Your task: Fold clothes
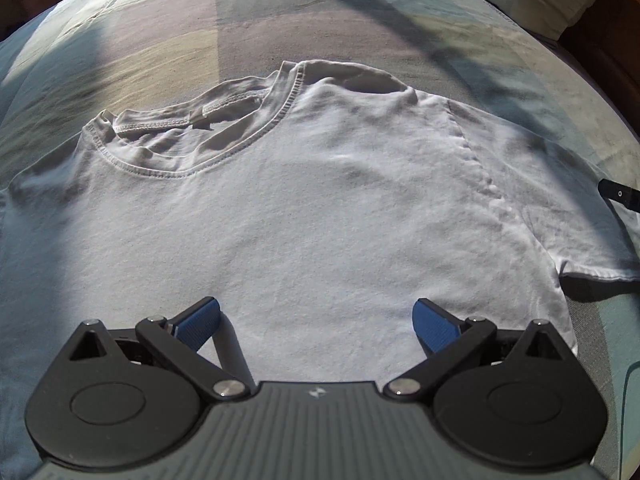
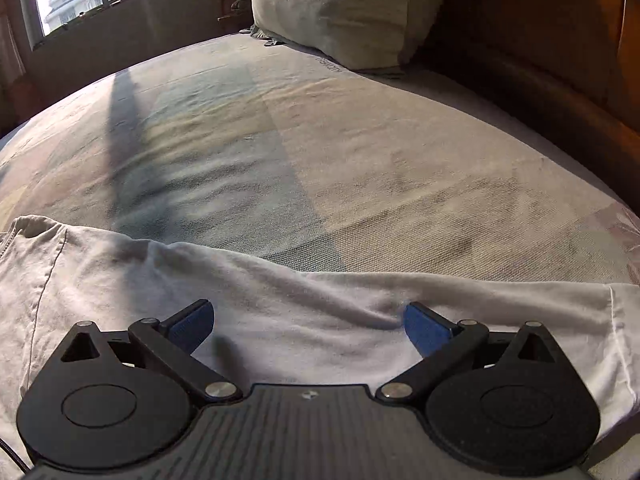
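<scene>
Flat on the bed (image 2: 360, 152) lies the shirt (image 1: 320, 208), collar at 11 o'clock; right claw (image 2: 306, 320), wide, hangs over the sleeve (image 2: 460, 300), left claw (image 1: 316, 324), wide, over the chest

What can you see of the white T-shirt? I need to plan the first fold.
The white T-shirt is a soft knit, lying spread flat and front up on the patterned bedsheet, unfolded. Its ribbed collar is rumpled and one short sleeve lies extended. Both open grippers hover over it, gripping nothing.
</scene>
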